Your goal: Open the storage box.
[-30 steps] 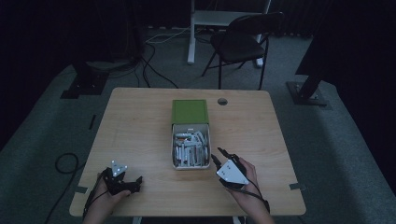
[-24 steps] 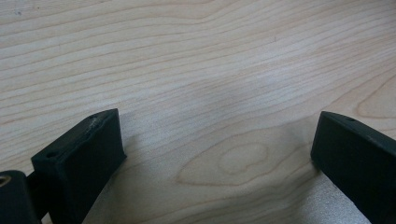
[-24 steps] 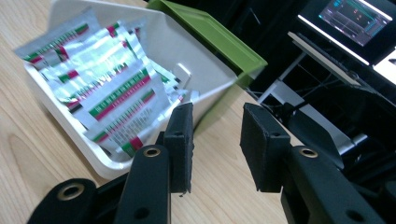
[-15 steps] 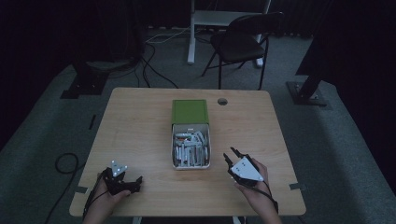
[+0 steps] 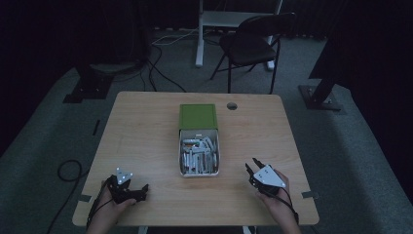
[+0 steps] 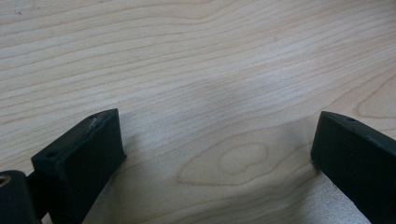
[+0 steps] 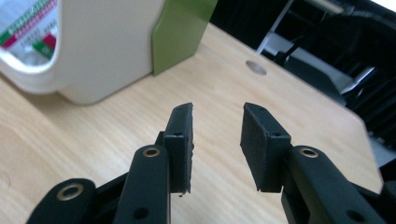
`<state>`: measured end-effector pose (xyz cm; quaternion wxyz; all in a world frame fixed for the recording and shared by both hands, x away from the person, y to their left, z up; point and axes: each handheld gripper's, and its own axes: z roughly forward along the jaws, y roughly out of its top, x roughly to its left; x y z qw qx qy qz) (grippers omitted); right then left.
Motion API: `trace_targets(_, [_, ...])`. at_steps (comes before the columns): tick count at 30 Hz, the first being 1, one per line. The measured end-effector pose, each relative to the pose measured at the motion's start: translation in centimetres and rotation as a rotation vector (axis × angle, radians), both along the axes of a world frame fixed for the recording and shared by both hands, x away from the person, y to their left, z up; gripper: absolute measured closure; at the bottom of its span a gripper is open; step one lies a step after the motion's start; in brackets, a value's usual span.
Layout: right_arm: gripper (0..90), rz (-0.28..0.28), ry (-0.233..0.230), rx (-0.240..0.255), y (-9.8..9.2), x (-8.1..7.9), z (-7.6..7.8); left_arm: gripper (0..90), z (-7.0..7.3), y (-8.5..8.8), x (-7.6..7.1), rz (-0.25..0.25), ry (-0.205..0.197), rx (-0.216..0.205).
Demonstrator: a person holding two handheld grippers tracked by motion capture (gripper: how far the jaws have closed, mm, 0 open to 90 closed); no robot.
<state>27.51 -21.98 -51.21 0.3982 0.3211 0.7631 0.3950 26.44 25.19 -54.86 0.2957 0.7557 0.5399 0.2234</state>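
The wooden surface (image 5: 146, 141) carries everything, and I take the white box (image 5: 198, 157) in the middle of it as my landmark. It sits with its green lid (image 5: 197, 116) lying just behind it, touching its far end, so the top is open and the small white packets (image 5: 197, 156) heaped inside are free to be picked from above. I judge the lid was set there to keep both long sides of the box clear for me.

My left claw (image 5: 139, 191) rests low on the surface, well to the left of the box and nearer my edge, jaws spread wide with bare wood between them in the left claw view; it holds nothing and seems parked out of the way. My right claw (image 5: 252, 168) lies to the right of the box, also toward my edge, jaws a narrow gap apart and empty, pointing up past the box's right wall.

There is open wood on both sides of the box and beyond the lid, with a small round hole (image 5: 232, 106) in the surface behind and right of it. My hands sit close to the near edge, so the free room lies forward, toward the box
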Motion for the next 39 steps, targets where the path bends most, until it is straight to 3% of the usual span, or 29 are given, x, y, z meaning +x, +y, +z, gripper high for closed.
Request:
trace_targets(3, [62.0, 0.001, 0.028, 0.016, -0.4, 0.1, -0.4, 3.0, 0.0, 0.0, 0.0, 0.001, 0.0, 0.0])
trace_targets(5, [54.3, 0.004, 0.071, 0.043, -0.9, 0.3, -0.9, 3.0, 0.0, 0.0, 0.0, 0.003, 0.0, 0.0])
trace_targets(10, [51.0, -0.006, 0.103, 0.083, -1.5, 0.4, -1.3, 3.0, 0.0, 0.0, 0.0, 0.005, -0.002, -0.002])
trace_targets(11, [46.0, -0.001, 0.13, 0.108, -1.9, 0.5, -1.5, 3.0, 0.0, 0.0, 0.0, 0.003, 0.0, -0.001])
trace_targets(14, [44.5, -0.003, 0.141, 0.115, -2.1, 0.5, -1.6, 3.0, 0.0, 0.0, 0.0, 0.005, -0.001, -0.002])
trace_targets(15, [37.3, 0.002, 0.166, 0.149, -2.2, 0.5, -1.7, 3.0, 0.0, 0.0, 0.0, 0.004, 0.0, -0.001])
trace_targets(16, [37.3, 0.002, 0.166, 0.149, -2.2, 0.5, -1.7, 3.0, 0.0, 0.0, 0.0, 0.004, 0.0, -0.001])
trace_targets(17, [31.8, 0.015, 0.198, 0.191, -2.3, 0.5, -1.7, 3.0, 0.0, 0.0, 0.0, 0.006, -0.002, -0.002])
trace_targets(20, [29.8, 0.015, 0.215, 0.188, -2.3, 0.5, -1.8, 3.0, 0.0, 0.0, 0.0, 0.005, -0.001, -0.002])
trace_targets(21, [27.7, -0.002, 0.241, 0.211, -2.3, 0.5, -1.9, 3.0, 0.0, 0.0, 0.0, 0.006, -0.002, -0.002])
trace_targets(28, [27.7, -0.004, 0.272, 0.186, -2.8, 0.7, -2.3, 3.0, 0.0, 0.0, 0.0, 0.006, -0.002, -0.002])
trace_targets(32, [24.0, 0.01, 0.31, 0.164, -3.2, 0.7, -2.5, 3.0, 0.0, 0.0, 0.0, 0.006, -0.002, -0.002])
trace_targets(33, [22.3, 0.01, 0.34, 0.144, -3.6, 0.7, -2.8, 3.0, 0.0, 0.0, 0.0, 0.006, -0.002, -0.002])
trace_targets(39, [23.2, -0.008, 0.343, 0.153, -4.4, 1.0, -3.3, 3.0, 0.0, 0.0, 0.0, 0.006, -0.001, -0.002])
